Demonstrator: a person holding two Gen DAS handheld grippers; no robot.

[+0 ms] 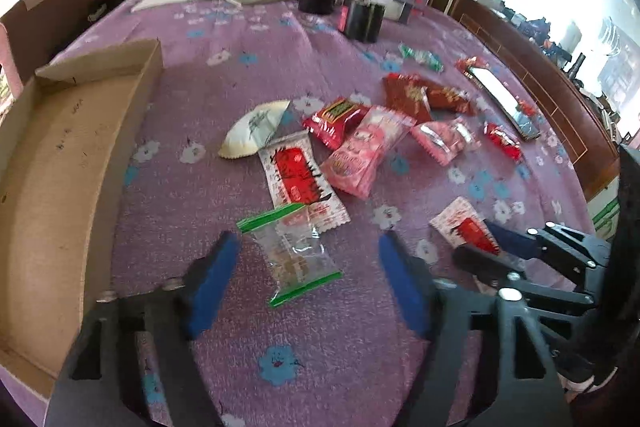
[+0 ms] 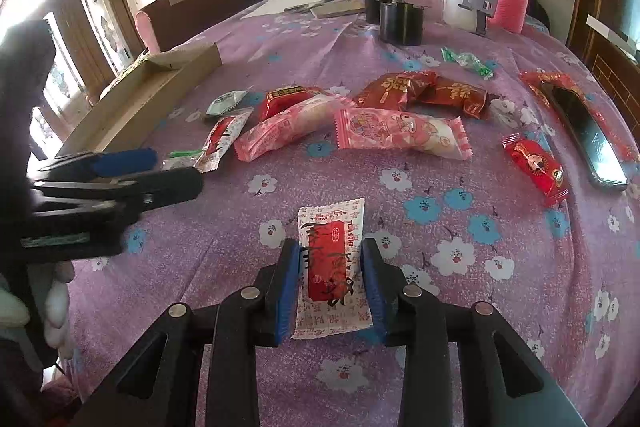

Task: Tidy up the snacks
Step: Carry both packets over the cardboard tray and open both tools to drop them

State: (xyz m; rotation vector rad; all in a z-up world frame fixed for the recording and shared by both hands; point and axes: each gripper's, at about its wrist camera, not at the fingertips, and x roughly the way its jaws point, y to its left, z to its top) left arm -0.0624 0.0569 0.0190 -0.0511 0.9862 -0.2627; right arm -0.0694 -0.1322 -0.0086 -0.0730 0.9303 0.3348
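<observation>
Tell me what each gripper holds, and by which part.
The right gripper clamps the white-and-red snack packet by its long side edges. The left gripper holds nothing; it straddles a clear green-edged packet.

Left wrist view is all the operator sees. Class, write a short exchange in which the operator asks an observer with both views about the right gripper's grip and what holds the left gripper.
Operator: From here the right gripper is side-on. Is it gripping the white-and-red packet?
Observer: Yes. The right wrist view shows both blue pads pressed on the packet's long edges.
Operator: What holds my left gripper?
Observer: A white-gloved hand shows just under its body, at the right wrist picture's left edge.
</observation>
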